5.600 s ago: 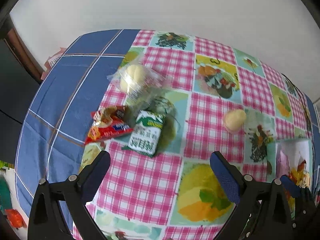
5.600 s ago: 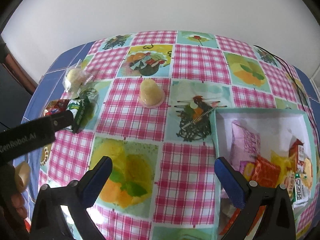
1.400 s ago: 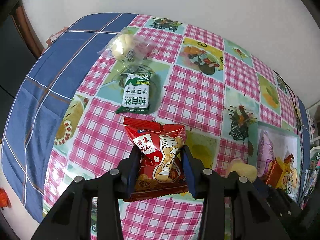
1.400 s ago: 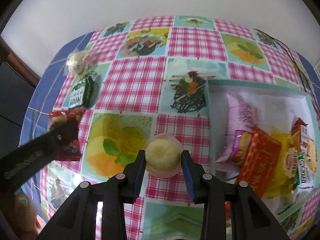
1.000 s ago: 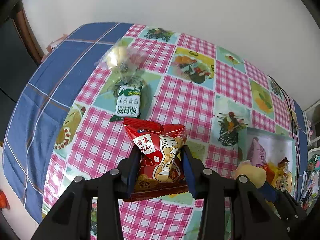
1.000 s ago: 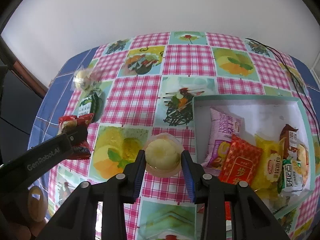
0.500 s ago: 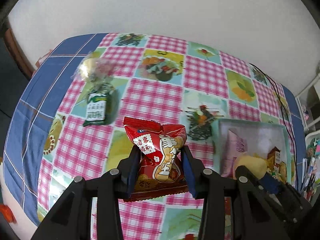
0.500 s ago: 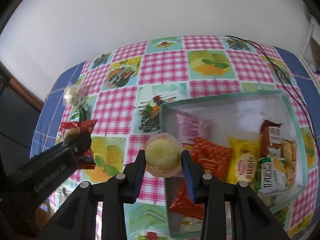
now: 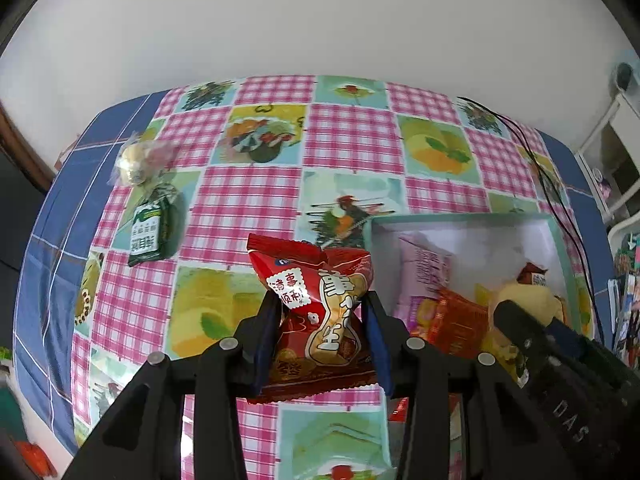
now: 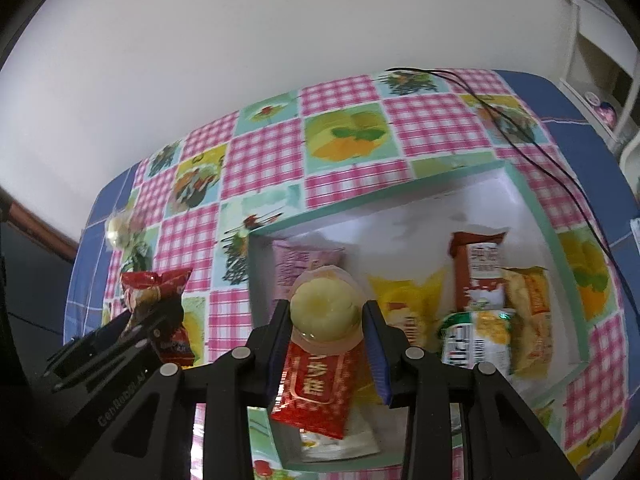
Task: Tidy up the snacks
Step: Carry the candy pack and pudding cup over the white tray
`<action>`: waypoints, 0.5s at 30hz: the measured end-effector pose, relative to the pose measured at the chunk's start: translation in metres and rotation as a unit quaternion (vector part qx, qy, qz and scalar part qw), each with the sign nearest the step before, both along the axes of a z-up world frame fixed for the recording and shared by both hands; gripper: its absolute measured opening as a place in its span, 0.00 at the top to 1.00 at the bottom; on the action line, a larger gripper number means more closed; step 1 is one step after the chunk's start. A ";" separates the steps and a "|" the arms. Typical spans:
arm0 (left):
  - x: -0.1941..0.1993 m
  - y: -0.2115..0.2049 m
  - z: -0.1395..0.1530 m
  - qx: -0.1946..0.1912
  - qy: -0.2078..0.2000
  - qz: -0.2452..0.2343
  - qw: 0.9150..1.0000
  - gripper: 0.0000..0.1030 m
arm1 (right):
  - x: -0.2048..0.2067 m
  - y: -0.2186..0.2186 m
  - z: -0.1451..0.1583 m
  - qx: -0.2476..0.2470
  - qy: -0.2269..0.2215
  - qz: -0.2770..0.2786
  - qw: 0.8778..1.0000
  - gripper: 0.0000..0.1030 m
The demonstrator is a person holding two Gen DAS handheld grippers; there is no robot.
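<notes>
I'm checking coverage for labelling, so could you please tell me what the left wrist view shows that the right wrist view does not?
Only the left wrist view shows the green biscuit packet clearly. Only the right wrist view shows the box's far-right snacks, such as the orange packet. Both show the box, the left gripper shut on the red peanut packet, and the right gripper shut on the jelly cup.

Pink-checked tablecloth (image 9: 344,148) — red packet (image 9: 320,304), pale-yellow jelly cup (image 10: 325,308)

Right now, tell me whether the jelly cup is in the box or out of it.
Out. The jelly cup is clamped in the right gripper jaws, hanging over the box above packets already inside.
</notes>
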State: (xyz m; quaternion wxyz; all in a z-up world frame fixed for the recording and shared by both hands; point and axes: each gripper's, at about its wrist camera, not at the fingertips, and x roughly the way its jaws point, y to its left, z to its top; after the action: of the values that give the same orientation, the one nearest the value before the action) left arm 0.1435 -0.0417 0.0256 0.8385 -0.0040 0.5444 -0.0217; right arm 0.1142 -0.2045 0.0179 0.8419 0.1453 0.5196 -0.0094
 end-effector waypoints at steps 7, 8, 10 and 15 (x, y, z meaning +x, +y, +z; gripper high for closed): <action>-0.007 -0.032 -0.001 0.017 -0.004 -0.033 0.999 0.58 | -0.004 -0.034 -0.002 0.011 0.003 -0.032 0.999 0.63; -0.008 -0.036 -0.001 0.019 -0.004 -0.037 0.999 0.58 | -0.005 -0.038 -0.002 0.012 0.003 -0.036 0.999 0.63; -0.010 -0.045 -0.002 0.024 -0.006 -0.048 0.999 0.58 | -0.006 -0.046 -0.003 0.014 0.003 -0.044 0.999 0.63; -0.015 -0.068 -0.004 0.037 -0.008 -0.071 0.997 0.58 | -0.010 -0.067 -0.004 0.016 0.005 -0.064 0.998 0.63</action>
State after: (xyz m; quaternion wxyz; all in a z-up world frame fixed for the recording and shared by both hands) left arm 0.1286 -0.1094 0.0215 0.8386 0.0657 0.5373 -0.0613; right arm 0.1042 -0.2711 0.0135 0.8348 0.1917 0.5131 -0.0559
